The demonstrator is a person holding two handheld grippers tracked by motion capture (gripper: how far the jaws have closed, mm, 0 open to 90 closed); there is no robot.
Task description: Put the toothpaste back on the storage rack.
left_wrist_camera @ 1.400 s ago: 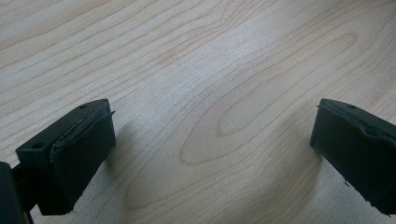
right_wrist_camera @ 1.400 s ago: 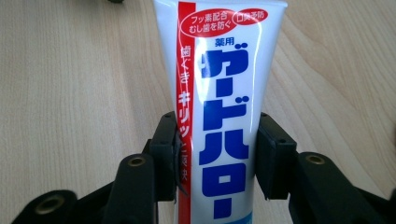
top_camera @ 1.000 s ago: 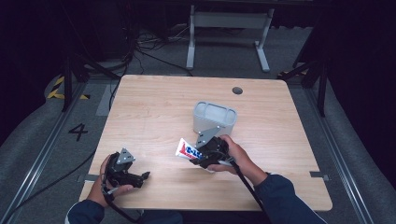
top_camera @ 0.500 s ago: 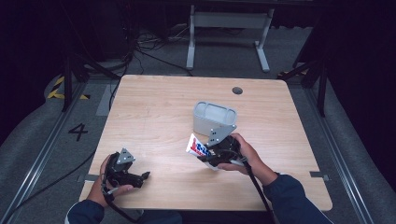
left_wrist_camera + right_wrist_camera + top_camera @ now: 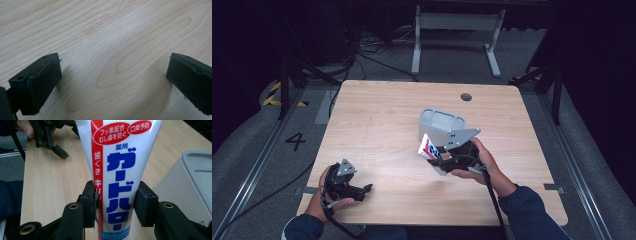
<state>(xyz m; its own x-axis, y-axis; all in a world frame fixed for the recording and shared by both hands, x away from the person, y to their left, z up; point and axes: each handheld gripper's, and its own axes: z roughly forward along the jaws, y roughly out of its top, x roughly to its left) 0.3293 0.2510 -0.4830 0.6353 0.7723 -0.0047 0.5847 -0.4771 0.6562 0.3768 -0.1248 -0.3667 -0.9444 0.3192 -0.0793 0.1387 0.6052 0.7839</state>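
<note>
A white toothpaste tube [image 5: 117, 170] with blue and red Japanese lettering stands between the jaws of my right gripper [image 5: 116, 203], which is shut on it, both pads pressing its sides. From above, that tube [image 5: 429, 148] is lifted off the table, tilted, just in front of a grey bin [image 5: 442, 127], with the right gripper [image 5: 443, 159] gripping its lower end. My left gripper [image 5: 362, 190] rests low over the wood near the table's front left. Its jaws stand wide open over bare wood [image 5: 110, 72], nothing between them.
The wooden table [image 5: 377, 120] has a round cable hole [image 5: 466, 97] at the back right. The grey bin's rim [image 5: 197, 167] lies just right of the held tube. Beyond the table are a dark floor, cables and a metal stand [image 5: 452, 30].
My right gripper has carried the toothpaste tube up and to the right, closer to the grey bin. The left gripper has stayed in place.
</note>
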